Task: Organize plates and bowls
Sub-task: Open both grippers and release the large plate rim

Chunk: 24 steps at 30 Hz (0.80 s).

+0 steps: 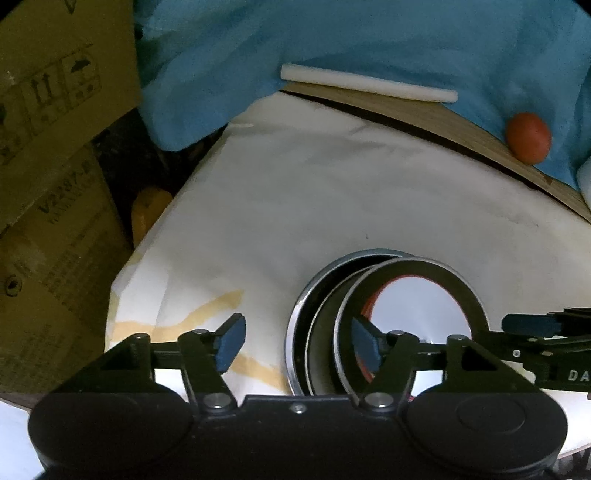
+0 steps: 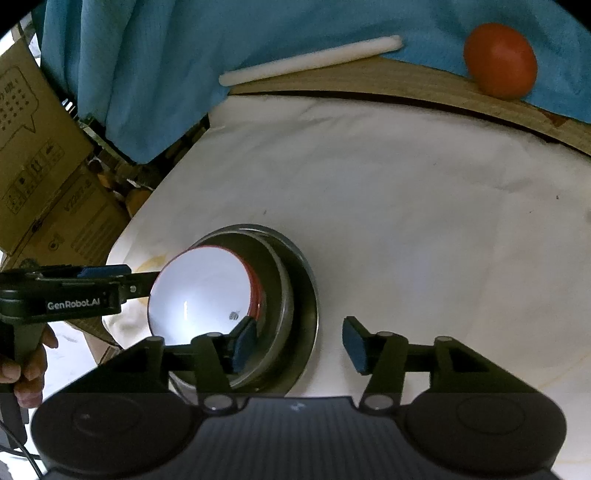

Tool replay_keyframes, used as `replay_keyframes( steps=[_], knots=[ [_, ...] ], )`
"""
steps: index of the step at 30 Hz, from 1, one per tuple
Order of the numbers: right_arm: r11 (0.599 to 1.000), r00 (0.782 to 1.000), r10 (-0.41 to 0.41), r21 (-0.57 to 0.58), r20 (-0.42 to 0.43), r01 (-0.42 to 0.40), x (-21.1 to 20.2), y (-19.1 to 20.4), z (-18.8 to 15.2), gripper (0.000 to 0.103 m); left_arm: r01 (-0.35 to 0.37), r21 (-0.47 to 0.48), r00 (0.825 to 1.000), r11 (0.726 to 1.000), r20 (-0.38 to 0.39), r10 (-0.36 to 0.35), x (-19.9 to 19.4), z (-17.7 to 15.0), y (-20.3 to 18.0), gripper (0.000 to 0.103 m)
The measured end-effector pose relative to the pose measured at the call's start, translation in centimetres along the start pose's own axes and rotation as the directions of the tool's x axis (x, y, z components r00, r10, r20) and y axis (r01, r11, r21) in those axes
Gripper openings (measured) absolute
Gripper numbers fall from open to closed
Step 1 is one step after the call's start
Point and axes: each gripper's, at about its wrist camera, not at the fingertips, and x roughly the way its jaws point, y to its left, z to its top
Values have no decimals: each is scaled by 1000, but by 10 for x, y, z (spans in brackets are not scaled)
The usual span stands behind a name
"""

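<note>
A nested stack stands on the white cloth: a white bowl with a red rim [image 1: 417, 314] [image 2: 199, 291] sits tilted inside a dark bowl [image 1: 321, 332] [image 2: 277, 288], which rests in a wide metal-rimmed plate [image 1: 293, 332] [image 2: 308, 295]. My left gripper [image 1: 297, 343] is open and straddles the stack's left rims, with one pad over the cloth and the other inside the bowls. My right gripper [image 2: 298, 345] is open across the stack's right rims in the same way. No pad presses on a rim. Each gripper also shows in the other's view: the right one [image 1: 535, 330], the left one [image 2: 74, 291].
A red tomato [image 1: 528, 136] [image 2: 498, 61] and a white stick [image 1: 369, 83] [image 2: 306, 61] lie at the far edge on a wooden board [image 2: 406, 85] and blue cloth [image 1: 332, 33]. Cardboard boxes [image 1: 48, 147] [image 2: 37, 147] stand on the left. A hand [image 2: 29, 369] holds the left gripper.
</note>
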Motion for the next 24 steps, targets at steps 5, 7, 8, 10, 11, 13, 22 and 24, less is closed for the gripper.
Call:
replay_keyframes(
  steps=[5, 7, 8, 10, 11, 13, 22, 24],
  knots=[
    [1000, 1000, 7, -12, 7, -7, -2, 1, 1, 70, -13, -9, 1000, 1000, 12, 13, -2, 0, 0, 74],
    [1000, 1000, 4, -11, 12, -4, -3, 0, 2, 72, -22, -9, 1000, 1000, 20, 22, -3, 0, 0, 76],
    [1000, 1000, 3, -12, 15, -2, -4, 0, 2, 73, -28, -10, 999, 1000, 24, 28, -3, 0, 0, 78],
    [1000, 1000, 1, -12, 22, -1, -5, -1, 2, 76, -37, -15, 999, 999, 33, 37, -4, 1, 1, 83],
    [1000, 1000, 0, -13, 25, 0, -6, -1, 1, 76, -41, -17, 998, 999, 39, 42, -5, 1, 2, 84],
    [1000, 999, -3, -14, 33, 4, -9, -1, 0, 79, -46, -20, 998, 999, 49, 47, -6, 2, 1, 85],
    [1000, 996, -9, -2, 86, 9, -20, -10, -2, 90, -47, -28, 992, 998, 119, 50, -13, 9, -5, 96],
    [1000, 995, -6, 2, 100, 6, -23, -13, -4, 94, -37, -29, 990, 999, 134, 41, -14, 11, -7, 100]
  ],
)
